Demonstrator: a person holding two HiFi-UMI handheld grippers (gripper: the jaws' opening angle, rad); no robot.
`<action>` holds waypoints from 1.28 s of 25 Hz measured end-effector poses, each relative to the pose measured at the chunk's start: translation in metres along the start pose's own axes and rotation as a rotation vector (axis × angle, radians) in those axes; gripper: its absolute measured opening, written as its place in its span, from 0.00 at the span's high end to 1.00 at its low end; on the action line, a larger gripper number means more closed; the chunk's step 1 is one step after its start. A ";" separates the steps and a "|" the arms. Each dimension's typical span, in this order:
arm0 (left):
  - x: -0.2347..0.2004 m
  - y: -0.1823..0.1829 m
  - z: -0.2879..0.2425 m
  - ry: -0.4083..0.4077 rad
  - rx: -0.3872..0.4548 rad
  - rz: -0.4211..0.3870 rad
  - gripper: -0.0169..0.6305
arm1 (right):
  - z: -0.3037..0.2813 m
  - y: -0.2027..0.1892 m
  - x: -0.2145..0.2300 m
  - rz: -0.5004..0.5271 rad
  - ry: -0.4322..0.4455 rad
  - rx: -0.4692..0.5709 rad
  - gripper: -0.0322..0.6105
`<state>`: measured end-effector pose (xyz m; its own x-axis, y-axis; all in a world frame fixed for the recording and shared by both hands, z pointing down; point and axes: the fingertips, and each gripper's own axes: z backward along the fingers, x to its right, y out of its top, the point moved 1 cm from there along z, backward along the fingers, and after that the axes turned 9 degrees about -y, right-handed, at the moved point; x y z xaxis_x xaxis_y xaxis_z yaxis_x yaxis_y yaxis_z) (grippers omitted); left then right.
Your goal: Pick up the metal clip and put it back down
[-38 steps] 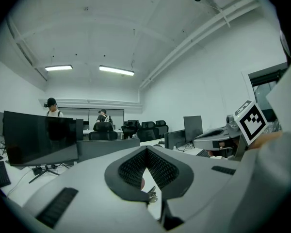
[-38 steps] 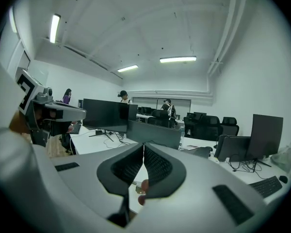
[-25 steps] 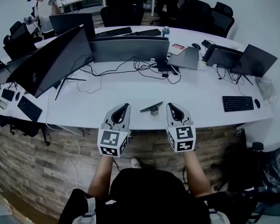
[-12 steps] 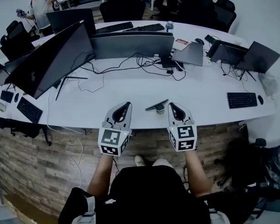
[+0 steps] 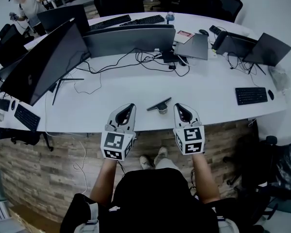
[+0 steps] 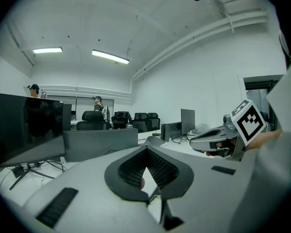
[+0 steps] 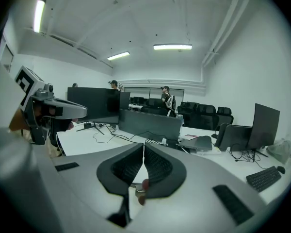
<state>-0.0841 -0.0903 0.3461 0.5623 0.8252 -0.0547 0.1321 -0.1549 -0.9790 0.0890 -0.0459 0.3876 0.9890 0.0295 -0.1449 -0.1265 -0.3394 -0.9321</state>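
Observation:
The metal clip (image 5: 159, 104), a dark flat bar on a small round base, lies on the white desk (image 5: 111, 106) close to its front edge. Both grippers hover over that edge with the clip between them, touching neither. My left gripper (image 5: 128, 107) is a hand's width to the clip's left, jaws shut with nothing in them (image 6: 146, 149). My right gripper (image 5: 180, 108) is just right of the clip, also shut and empty (image 7: 143, 147). Each gripper view shows the other gripper off to its side.
A large dark monitor (image 5: 43, 67) stands at the left, another monitor (image 5: 131, 40) behind the clip, with cables (image 5: 145, 62) between. A keyboard (image 5: 250, 95) and laptops (image 5: 257, 50) are at the right. Office chairs and a person (image 5: 24, 4) are far back.
The head view has shifted a little, so the desk sits slightly higher in the frame. Both grippers stay shut beside the clip, which lies where it was.

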 end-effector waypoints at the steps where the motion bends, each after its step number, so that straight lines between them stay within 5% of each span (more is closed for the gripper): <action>1: 0.001 -0.001 -0.005 -0.003 -0.005 0.003 0.96 | -0.002 -0.003 0.003 -0.004 0.004 -0.009 0.91; 16: -0.001 -0.031 -0.062 0.009 -0.092 0.070 0.96 | -0.052 -0.039 0.027 0.007 0.056 -0.106 0.91; 32: -0.014 -0.080 -0.085 0.031 -0.183 0.130 0.96 | -0.092 -0.110 0.005 0.031 0.171 -0.284 0.91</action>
<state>-0.0335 -0.1353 0.4421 0.6089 0.7749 -0.1695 0.2012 -0.3575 -0.9120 0.1151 -0.0952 0.5199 0.9867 -0.1348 -0.0912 -0.1536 -0.5868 -0.7950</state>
